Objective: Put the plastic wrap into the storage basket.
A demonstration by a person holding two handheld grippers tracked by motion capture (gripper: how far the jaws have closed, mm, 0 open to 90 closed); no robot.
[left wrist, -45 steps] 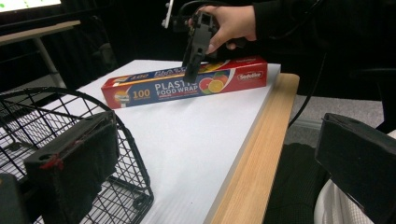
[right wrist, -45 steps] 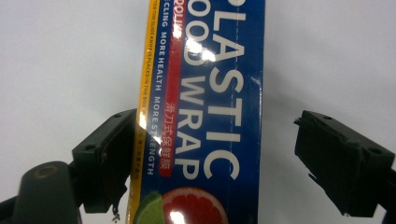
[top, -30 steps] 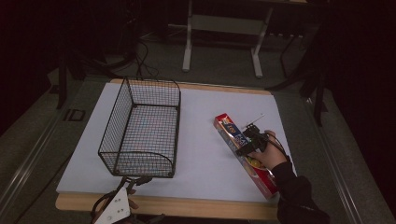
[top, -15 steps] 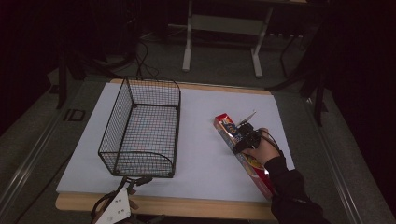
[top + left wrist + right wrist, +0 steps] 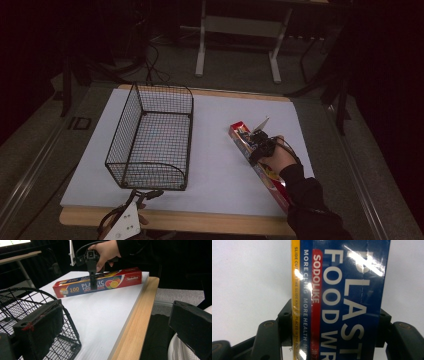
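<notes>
Box: a long box of plastic food wrap (image 5: pixel 257 161) lies flat on the white sheet (image 5: pixel 220 135), at about four o'clock from the table's middle, running from ten o'clock to four o'clock.
Right gripper: the right gripper (image 5: pixel 256 150) stands over the box's far half, at the ten o'clock end; its jaws have just been closing, and in the right gripper view the box (image 5: pixel 342 300) sits between them with a pad tight against each long side. Judged clamped on the box.
Change: a second ago the jaws stood wide above the box; the hand has since sunk a little onto it. The box has not shifted on the sheet.
Meaning: the grasp looks made; a lift is the likely next step. The hold is off-centre, so the near end may sag.
Basket: a wire basket (image 5: pixel 150 137) stands at nine o'clock from the box, well apart, unmoved.
Left gripper: the left gripper (image 5: pixel 131 222) rests at the table's near edge, just at six o'clock of the basket, jaws apart and holding nothing; unchanged from the earlier frame.
</notes>
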